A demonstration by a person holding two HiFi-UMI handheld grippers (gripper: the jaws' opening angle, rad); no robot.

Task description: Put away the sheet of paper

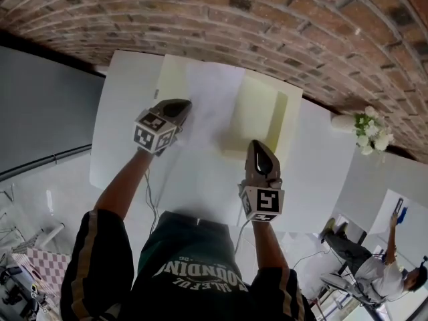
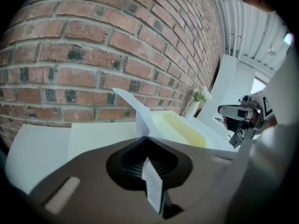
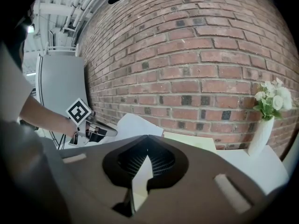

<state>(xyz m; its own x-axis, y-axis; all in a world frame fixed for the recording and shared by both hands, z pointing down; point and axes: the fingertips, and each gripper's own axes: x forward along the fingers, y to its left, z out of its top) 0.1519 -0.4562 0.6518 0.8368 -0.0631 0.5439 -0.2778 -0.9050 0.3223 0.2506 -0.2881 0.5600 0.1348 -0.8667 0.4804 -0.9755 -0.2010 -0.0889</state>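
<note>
A white sheet of paper point(image 1: 207, 132) is held up over the white table point(image 1: 124, 105), between my two grippers. My left gripper point(image 1: 185, 107) is shut on the sheet's left edge; in the left gripper view the paper point(image 2: 136, 110) rises out of the closed jaws point(image 2: 148, 137). My right gripper point(image 1: 258, 143) is shut on the near right edge, and the sheet point(image 3: 133, 125) curves away to the left of its jaws point(image 3: 147, 136). Under the sheet lies an open pale yellow folder point(image 1: 262, 112), with its left flap point(image 1: 170, 79) flat on the table.
A brick wall point(image 1: 281, 19) runs right behind the table. A white vase of white flowers point(image 1: 366, 130) stands at the table's far right. A grey panel point(image 1: 40, 105) is on the left. A seated person point(image 1: 378, 273) is off to the lower right.
</note>
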